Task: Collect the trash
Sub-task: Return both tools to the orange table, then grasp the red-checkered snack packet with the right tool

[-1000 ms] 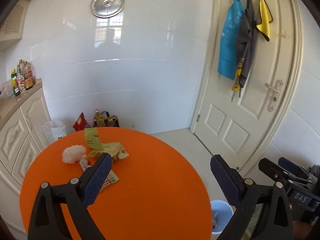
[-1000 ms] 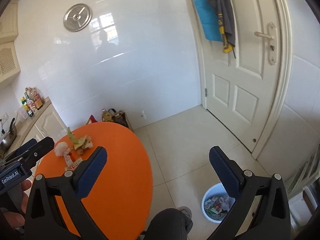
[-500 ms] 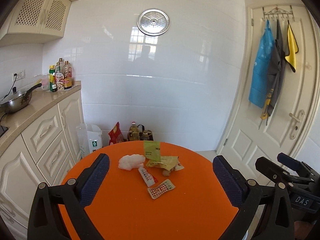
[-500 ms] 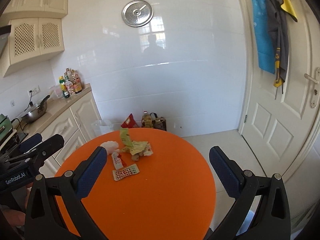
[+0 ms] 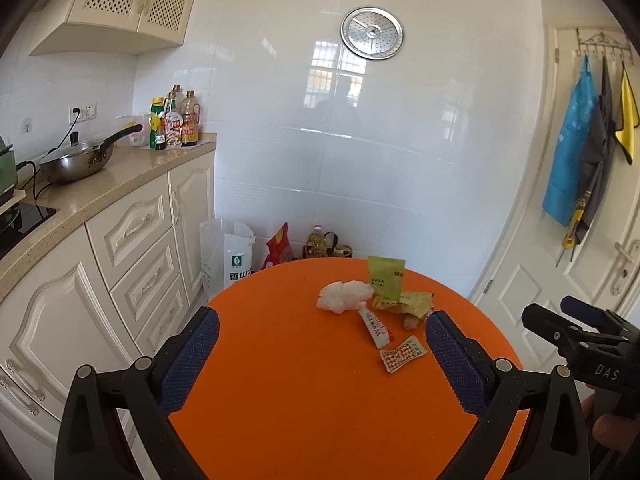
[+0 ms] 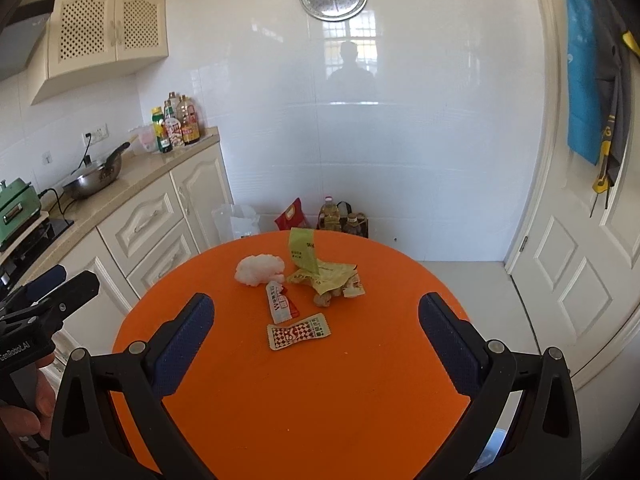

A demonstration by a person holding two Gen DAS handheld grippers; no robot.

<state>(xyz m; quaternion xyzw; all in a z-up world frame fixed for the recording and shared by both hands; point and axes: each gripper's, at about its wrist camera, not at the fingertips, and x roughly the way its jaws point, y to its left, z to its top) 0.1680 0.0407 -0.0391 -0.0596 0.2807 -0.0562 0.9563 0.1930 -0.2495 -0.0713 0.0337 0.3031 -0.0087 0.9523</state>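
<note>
The print on the wrappers is too small for me to read, and a crumpled brown scrap (image 6: 322,299) I can't identify. I have my left gripper (image 5: 322,342) and right gripper (image 6: 314,326) level above the near side of the orange table (image 6: 304,400), both spread wide and holding nothing. The trash sits clustered toward the far side: a white tissue wad (image 6: 259,270), green wrappers (image 6: 316,266) and two flat sachets (image 6: 298,332).

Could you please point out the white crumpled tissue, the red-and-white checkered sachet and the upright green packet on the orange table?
white crumpled tissue (image 6: 259,269), right wrist view, middle of the wad.
red-and-white checkered sachet (image 6: 298,332), right wrist view, its printed face.
upright green packet (image 5: 386,278), left wrist view, its flat front.
</note>
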